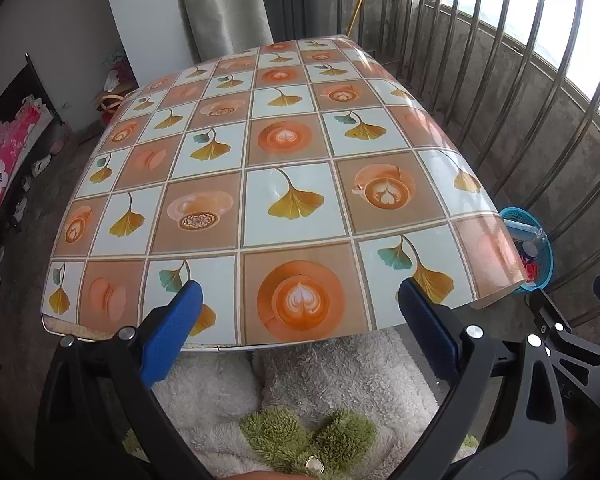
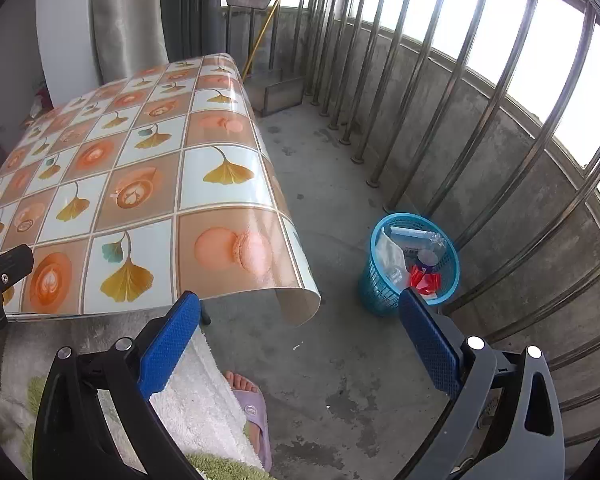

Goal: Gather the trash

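Observation:
A blue plastic waste basket [image 2: 380, 292] stands on the concrete floor right of the table, near the railing. It holds trash: a clear plastic bag [image 2: 388, 256], a red wrapper [image 2: 424, 280], a round lid [image 2: 427, 258] and a bottle. Its rim also shows in the left wrist view [image 1: 518, 214]. My right gripper [image 2: 300, 316] is open and empty, above the floor just left of the basket. My left gripper [image 1: 300, 304] is open and empty over the table's near edge. The table [image 1: 260, 184] bears only its patterned cloth.
The tablecloth corner [image 2: 300, 304] hangs curled off the table's right side. A metal railing [image 2: 460, 128] on a concrete wall runs along the right. My foot in a purple slipper [image 2: 256, 412] and white fleece clothing [image 1: 312, 380] are below. A metal box [image 2: 276, 92] sits far back.

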Motion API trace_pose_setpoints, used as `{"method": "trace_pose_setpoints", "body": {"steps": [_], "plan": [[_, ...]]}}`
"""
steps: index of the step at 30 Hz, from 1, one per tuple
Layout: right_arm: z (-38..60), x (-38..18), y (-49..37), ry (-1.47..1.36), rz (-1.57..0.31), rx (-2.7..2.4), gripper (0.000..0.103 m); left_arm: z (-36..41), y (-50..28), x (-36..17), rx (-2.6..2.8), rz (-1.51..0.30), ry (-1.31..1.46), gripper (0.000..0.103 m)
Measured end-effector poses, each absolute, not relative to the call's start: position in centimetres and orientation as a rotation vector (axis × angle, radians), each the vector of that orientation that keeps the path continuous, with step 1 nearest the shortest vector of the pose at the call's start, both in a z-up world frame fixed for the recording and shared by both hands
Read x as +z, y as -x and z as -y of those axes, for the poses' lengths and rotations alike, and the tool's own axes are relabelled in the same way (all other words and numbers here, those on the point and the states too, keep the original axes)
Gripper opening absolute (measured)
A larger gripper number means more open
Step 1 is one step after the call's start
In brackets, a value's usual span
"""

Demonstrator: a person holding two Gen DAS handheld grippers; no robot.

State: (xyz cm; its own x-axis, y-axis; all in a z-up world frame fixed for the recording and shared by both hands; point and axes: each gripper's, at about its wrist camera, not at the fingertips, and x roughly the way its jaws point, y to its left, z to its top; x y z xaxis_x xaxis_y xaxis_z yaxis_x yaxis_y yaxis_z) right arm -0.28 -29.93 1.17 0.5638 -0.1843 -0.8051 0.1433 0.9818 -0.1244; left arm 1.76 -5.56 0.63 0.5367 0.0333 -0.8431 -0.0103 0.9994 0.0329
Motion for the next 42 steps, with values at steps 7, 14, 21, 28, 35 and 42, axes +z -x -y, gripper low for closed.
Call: {"method": "trace_pose_setpoints", "body": {"steps": [7,14,21,28,35,42], "plan": [[29.7,1.5,0.4,0.046,-0.946,-0.189,0.097,5.2,-1.5,0.6,0.037,-1.002,-0.015,0.094],[29.3,1.7,0.2,0.05,-0.946,-0.186,0.097,4.6,-1.6,0.5,0.048,-1.009,0.0,0.094],[29.1,1.7,0.3,0.048,-0.947,-0.186,0.097,4.4,-1.8,0.1,0.05,-1.023,0.008,0.094],[28.9,1.8,0.2,0.051,-0.949,-0.183,0.097,4.3,-1.9,0.0,0.052,-1.022,0.01,0.094],[28.8,2.0,0.0,0.06,-0.945,-0.177,0.097,4.1,-2.0,-0.1,0.056,-1.02,0.016,0.094],[28.7,1.9,-0.2,0.06,-0.949,-0.175,0.097,4.1,-2.0,-0.1,0.055,-1.021,0.015,0.094]]}}
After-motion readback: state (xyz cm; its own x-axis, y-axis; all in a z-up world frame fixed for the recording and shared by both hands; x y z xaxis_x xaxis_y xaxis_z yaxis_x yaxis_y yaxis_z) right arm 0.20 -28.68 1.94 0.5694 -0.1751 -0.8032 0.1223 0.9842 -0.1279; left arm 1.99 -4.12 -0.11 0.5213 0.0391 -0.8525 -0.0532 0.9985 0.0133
